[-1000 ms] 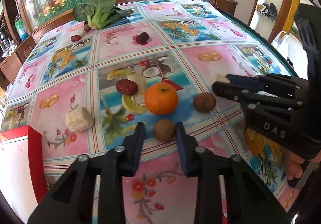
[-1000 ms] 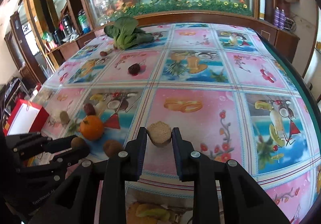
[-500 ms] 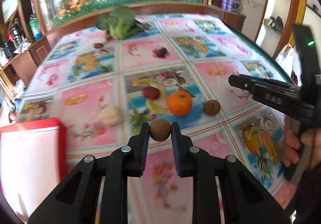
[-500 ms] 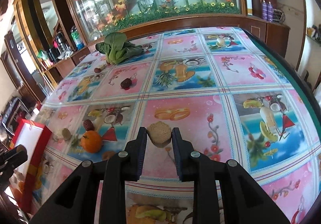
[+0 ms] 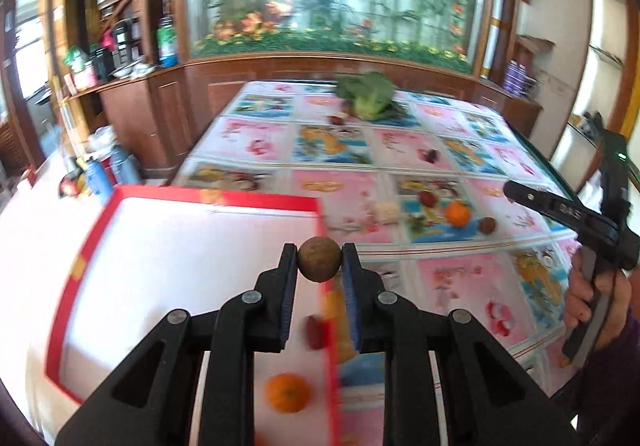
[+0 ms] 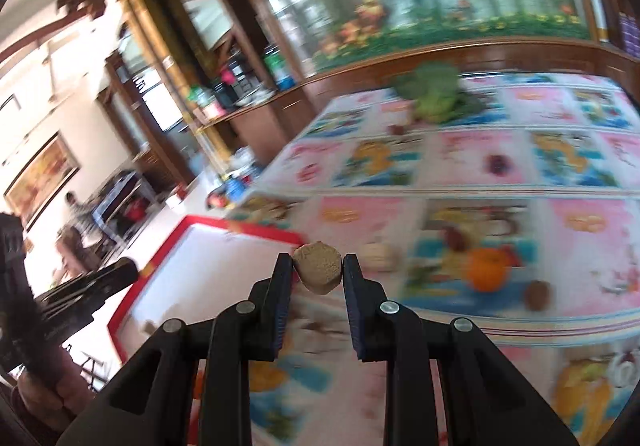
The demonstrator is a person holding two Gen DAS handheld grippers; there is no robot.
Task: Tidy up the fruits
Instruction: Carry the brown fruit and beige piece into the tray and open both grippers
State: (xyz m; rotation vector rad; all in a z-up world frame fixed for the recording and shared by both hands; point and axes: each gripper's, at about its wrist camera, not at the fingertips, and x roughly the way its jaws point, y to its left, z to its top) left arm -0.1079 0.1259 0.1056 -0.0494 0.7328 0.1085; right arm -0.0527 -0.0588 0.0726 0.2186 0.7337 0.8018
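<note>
My left gripper [image 5: 319, 260] is shut on a round brown fruit [image 5: 319, 259] and holds it in the air over the right edge of a red-rimmed white box [image 5: 168, 258]. An orange [image 5: 288, 392] and a dark red fruit [image 5: 315, 326] lie inside the box. My right gripper [image 6: 318, 273] is shut on a tan, rough, angular lump [image 6: 318, 272], held above the table near the box's [image 6: 192, 270] far corner. On the table remain an orange [image 6: 487, 270], a brown fruit [image 6: 538, 295], a red fruit [image 6: 454, 237] and a pale lump [image 6: 378, 257].
The table has a fruit-patterned cloth [image 5: 460, 278]. A green leafy vegetable [image 5: 370, 100] and small dark fruits [image 5: 431, 155] lie far back. The right gripper also shows in the left wrist view [image 5: 560, 210]. Wooden cabinets and bottles stand left of the table.
Both grippers swung left toward the red box, each still holding its item. The left one lifted the brown fruit off the table and now hangs over the box edge.
</note>
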